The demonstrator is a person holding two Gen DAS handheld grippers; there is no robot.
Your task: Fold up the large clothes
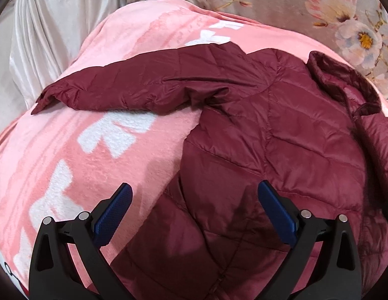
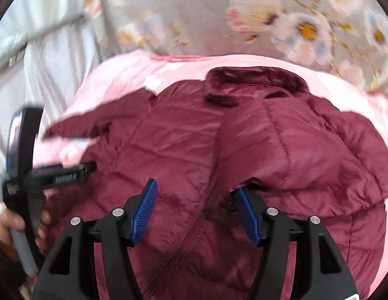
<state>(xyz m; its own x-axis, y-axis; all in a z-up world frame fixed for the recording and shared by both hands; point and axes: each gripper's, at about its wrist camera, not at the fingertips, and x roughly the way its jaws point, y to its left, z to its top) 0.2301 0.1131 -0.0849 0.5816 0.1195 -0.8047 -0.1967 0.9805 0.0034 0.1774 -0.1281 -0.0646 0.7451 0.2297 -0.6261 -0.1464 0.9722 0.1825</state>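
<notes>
A maroon quilted puffer jacket (image 1: 281, 137) lies front up on a pink blanket (image 1: 81, 150). Its left sleeve (image 1: 134, 85) stretches out to the left. Its right sleeve (image 2: 306, 155) is folded across the chest, collar (image 2: 254, 80) at the far end. My left gripper (image 1: 194, 195) is open and empty above the jacket's lower left edge. My right gripper (image 2: 195, 190) is open over the jacket's middle, its right finger (image 2: 246, 215) under the folded sleeve's cuff. The left gripper also shows in the right wrist view (image 2: 54, 172), at the left.
The pink blanket (image 2: 124, 75) with white bow prints covers the bed. A grey floral sheet (image 1: 281, 0) lies beyond it. A white curtain (image 1: 44, 37) hangs at the left. A hand (image 2: 9, 227) holds the left gripper's handle.
</notes>
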